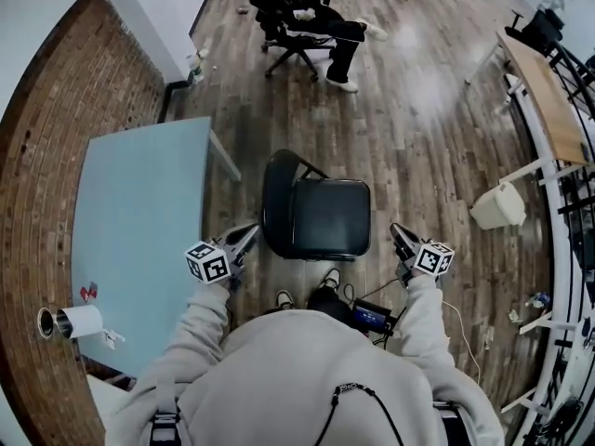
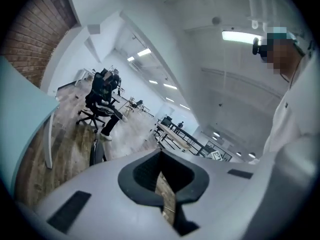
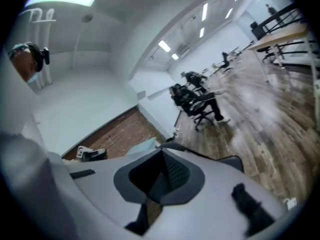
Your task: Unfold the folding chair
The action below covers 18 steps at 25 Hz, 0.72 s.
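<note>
The black folding chair [image 1: 321, 216] stands unfolded on the wood floor in front of me, seat level and backrest toward the left in the head view. My left gripper [image 1: 249, 233] hovers just left of the seat, and my right gripper [image 1: 396, 230] just right of it; neither touches the chair. In the left gripper view the jaws [image 2: 161, 154] are shut with nothing between them, and a dark edge of the chair [image 2: 96, 153] shows beyond. The right gripper [image 3: 162, 151] is likewise shut and empty in its own view.
A light blue table [image 1: 139, 221] stands to the left beside a brick wall [image 1: 37, 203], with a paper roll [image 1: 79, 321] on it. A person sits on an office chair [image 1: 307, 17] farther off. A white container [image 1: 499, 205] and wooden desk [image 1: 548, 100] are on the right.
</note>
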### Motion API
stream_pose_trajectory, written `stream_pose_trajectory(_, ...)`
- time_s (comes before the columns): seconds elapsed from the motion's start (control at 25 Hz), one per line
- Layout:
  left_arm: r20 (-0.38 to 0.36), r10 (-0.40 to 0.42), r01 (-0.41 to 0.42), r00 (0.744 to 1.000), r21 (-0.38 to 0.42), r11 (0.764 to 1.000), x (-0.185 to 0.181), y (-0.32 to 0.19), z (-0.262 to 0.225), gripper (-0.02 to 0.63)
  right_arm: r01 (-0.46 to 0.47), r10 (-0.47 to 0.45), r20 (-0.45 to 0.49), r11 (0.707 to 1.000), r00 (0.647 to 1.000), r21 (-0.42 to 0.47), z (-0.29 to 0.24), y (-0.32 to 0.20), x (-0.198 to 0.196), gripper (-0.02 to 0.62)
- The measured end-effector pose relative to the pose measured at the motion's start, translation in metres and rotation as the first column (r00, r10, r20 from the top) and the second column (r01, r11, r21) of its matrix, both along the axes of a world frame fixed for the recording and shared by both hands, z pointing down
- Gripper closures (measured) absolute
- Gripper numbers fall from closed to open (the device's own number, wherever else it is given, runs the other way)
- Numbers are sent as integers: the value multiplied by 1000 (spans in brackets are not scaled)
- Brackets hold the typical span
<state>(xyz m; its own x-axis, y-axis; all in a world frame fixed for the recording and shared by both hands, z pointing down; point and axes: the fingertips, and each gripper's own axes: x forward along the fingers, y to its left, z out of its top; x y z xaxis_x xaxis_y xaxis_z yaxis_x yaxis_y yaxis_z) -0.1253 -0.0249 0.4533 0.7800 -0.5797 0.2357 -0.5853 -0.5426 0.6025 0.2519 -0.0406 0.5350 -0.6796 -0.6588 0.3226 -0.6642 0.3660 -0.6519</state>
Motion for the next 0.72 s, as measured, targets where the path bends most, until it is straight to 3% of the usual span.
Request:
stream_pose_trajectory(0.12,36,9,-12,999,93,996,-15,4,-36,600,124,-119,-82,991,990,56,-38,17,-67,589)
stream_pose_trajectory(0.32,110,-21,-6,994,248,969,-28,3,-90,600,135,-93,-220,973,971,186,-123,18,-139,589)
stream_pose_trajectory(0.4,149,-44,-6,988,316,949,-32,-5,-115,601,161,-94,-240,948,966,274,-167,13,-179,589)
stream_pose_trajectory(0.52,147,-76,12,986,395,919,-29,-16,-155,601,201,-98,-273,903,957,380,-236,12,-234,589)
stream_pose_trajectory(0.72,147,-138,40,979,530,847,-21,-34,-235,601,164,4,-298,829,955,535,-349,3,-294,589)
